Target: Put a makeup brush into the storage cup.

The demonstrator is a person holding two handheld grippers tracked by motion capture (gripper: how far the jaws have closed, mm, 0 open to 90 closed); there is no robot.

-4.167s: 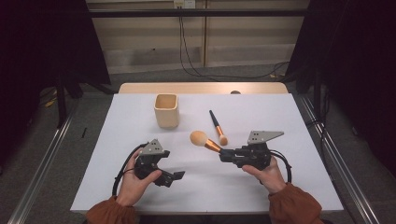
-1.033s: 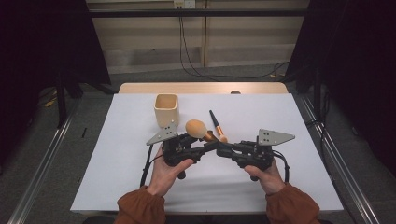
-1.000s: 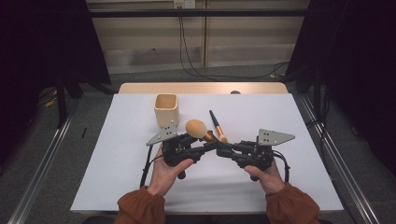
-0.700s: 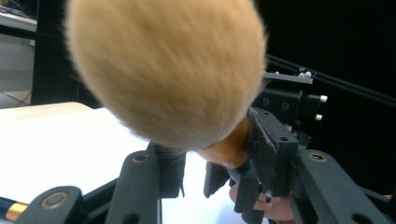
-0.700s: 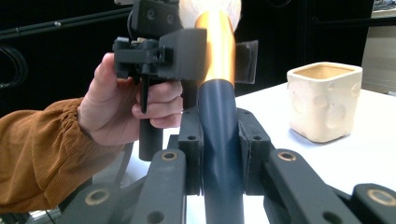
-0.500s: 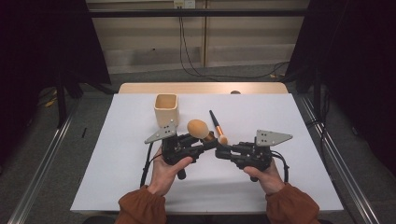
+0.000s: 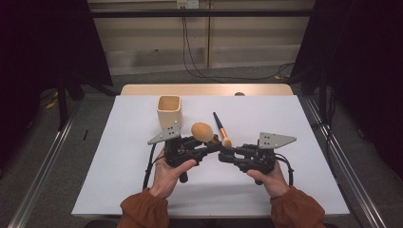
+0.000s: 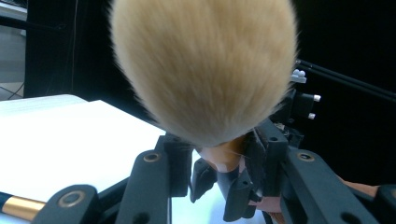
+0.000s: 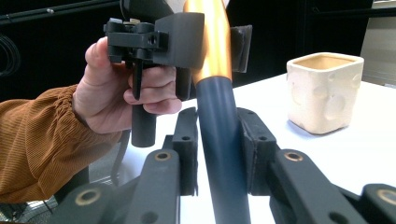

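A big makeup brush with a fluffy tan head [image 7: 202, 131] hangs above the white table between my two grippers. My left gripper [image 7: 215, 147] has just been closing, and its pads press on the gold ferrule [image 9: 210, 42] under the head [image 8: 205, 65]. My right gripper [image 9: 217, 126] has the dark handle [image 9: 219, 158] between its jaws. Those jaws have just been opening, though the pads still lie against the handle. In the high view the right gripper [image 7: 224, 156] faces the left one tip to tip.
A thin brush [image 7: 219, 126] with a gold ferrule lies on the table [image 7: 294, 123] just behind the grippers. A cream square cup [image 7: 169, 110] stands behind the left gripper, also seen in the right gripper view [image 9: 324, 91].
Earlier the left gripper was down at the near left and the big brush lay low; now both grippers meet at the lifted brush. Over the last second the head shifted slightly right.
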